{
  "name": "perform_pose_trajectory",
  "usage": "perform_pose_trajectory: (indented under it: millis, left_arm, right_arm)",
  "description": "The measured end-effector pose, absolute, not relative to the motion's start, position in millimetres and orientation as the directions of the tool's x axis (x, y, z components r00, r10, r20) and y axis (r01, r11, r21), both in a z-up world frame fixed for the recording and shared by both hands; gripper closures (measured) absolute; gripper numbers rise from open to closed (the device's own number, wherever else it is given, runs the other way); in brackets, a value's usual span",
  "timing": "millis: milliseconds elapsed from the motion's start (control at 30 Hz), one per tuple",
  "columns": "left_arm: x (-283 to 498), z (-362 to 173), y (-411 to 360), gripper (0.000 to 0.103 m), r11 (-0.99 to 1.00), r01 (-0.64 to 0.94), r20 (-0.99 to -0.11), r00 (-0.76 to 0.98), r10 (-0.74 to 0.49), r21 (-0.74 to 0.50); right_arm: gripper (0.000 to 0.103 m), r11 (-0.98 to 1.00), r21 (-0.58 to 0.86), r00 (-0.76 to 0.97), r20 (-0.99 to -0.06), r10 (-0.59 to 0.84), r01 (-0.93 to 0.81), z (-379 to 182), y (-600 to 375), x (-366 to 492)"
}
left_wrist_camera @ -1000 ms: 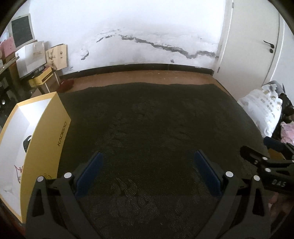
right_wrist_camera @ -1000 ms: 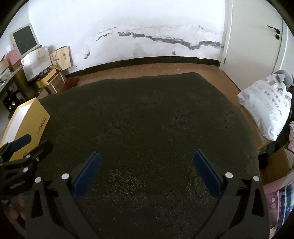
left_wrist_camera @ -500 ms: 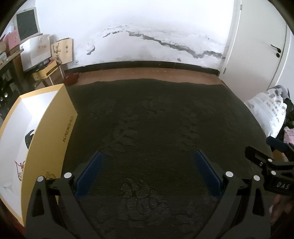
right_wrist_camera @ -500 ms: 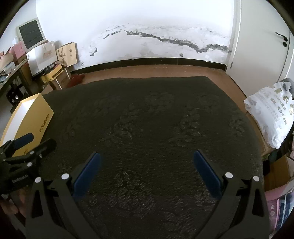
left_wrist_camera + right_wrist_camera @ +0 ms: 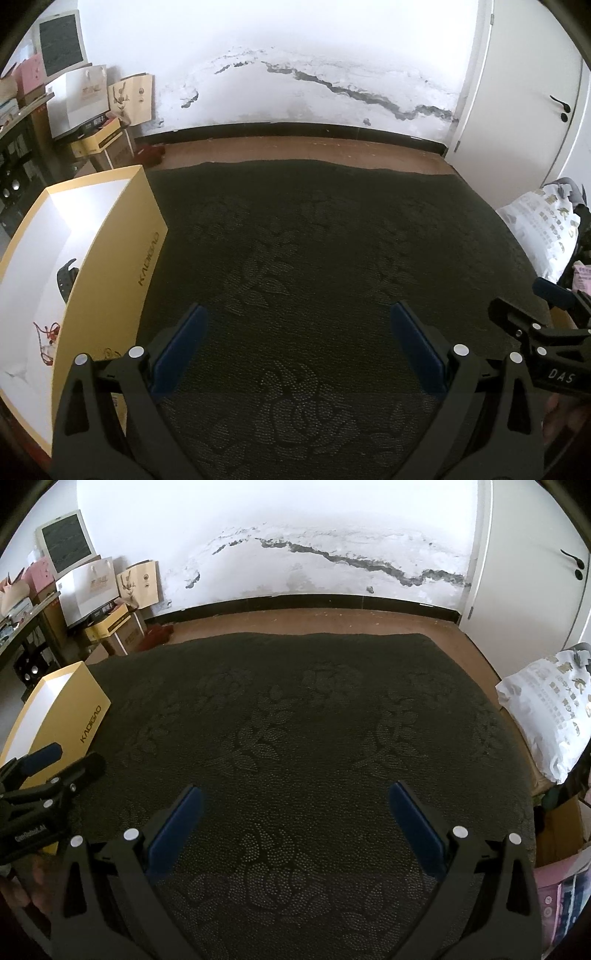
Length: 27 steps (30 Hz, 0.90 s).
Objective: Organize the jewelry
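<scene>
A yellow box with a white inside [image 5: 122, 258] lies on the dark patterned cloth [image 5: 314, 266] at the left. Inside it I see a red string piece [image 5: 46, 332] and a dark item [image 5: 66, 278]. The box also shows in the right wrist view [image 5: 70, 716]. My left gripper [image 5: 299, 339] is open and empty above the cloth, just right of the box. My right gripper [image 5: 295, 816] is open and empty over the cloth's middle. Each gripper shows at the edge of the other's view, the right one [image 5: 543, 332] and the left one [image 5: 44, 779].
A white printed bag [image 5: 550, 709] lies off the cloth's right edge. Boxes and paper bags [image 5: 99, 110] stand by the wall at the far left. A brown floor strip [image 5: 295, 151] and a white door [image 5: 524, 92] lie beyond the cloth.
Both views have shifted: the wall and door sit lower and closer in frame, and the yellow box looks larger. Both grippers stay open and empty.
</scene>
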<state>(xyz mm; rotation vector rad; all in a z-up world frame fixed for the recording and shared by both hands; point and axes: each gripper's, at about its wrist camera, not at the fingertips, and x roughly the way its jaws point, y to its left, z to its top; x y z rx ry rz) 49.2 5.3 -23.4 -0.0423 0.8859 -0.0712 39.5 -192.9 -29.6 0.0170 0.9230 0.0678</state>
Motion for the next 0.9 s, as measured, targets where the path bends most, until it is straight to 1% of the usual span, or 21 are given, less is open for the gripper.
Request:
perform_pose_trajectory:
  millis: [900]
  left_arm:
    - [48.0, -26.9, 4.0, 0.007, 0.998, 0.043, -0.776, 0.627, -0.070, -0.055]
  right_arm:
    - [0.006, 0.997, 0.047, 0.598, -0.798, 0.071, -0.055, -30.0, -192.7, 38.1]
